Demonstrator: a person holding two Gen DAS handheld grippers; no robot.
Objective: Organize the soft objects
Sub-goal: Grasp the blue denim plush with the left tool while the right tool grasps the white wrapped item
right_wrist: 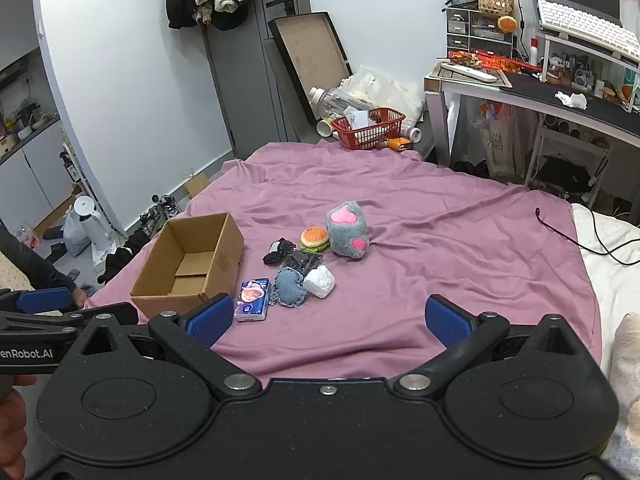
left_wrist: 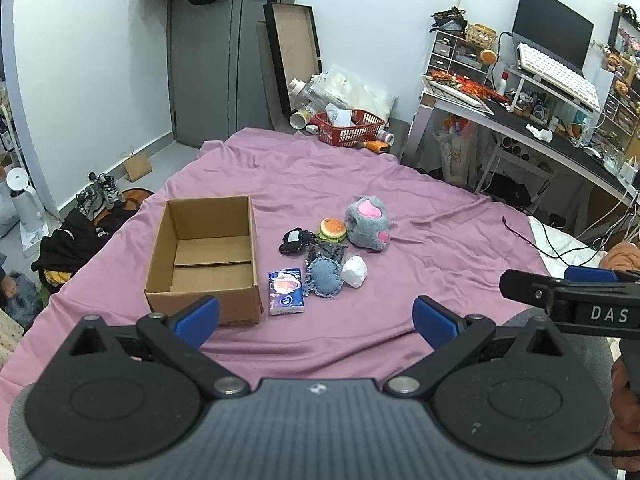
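Observation:
An open cardboard box (left_wrist: 204, 256) (right_wrist: 190, 262) stands empty on the pink bedsheet (left_wrist: 360, 184). Right of it lie a blue tissue pack (left_wrist: 285, 291) (right_wrist: 252, 299), a denim heart cushion (left_wrist: 323, 278) (right_wrist: 289, 286), a white soft lump (left_wrist: 354, 271) (right_wrist: 320, 281), a black pouch (left_wrist: 295, 240) (right_wrist: 278, 252), a dark patterned pouch (left_wrist: 328, 251), a burger toy (left_wrist: 332, 230) (right_wrist: 315, 238) and a grey plush paw (left_wrist: 368, 222) (right_wrist: 347, 234). My left gripper (left_wrist: 316, 320) hangs open near the box's front. My right gripper (right_wrist: 330, 322) is open too, short of the pile. Neither holds anything.
A red basket (left_wrist: 348, 126) (right_wrist: 370, 127) and bottles stand beyond the bed's far end. A cluttered desk (left_wrist: 540, 120) lies to the right, shoes and clothes (left_wrist: 80, 232) on the floor left. A black cable (right_wrist: 568, 236) crosses the sheet's right side.

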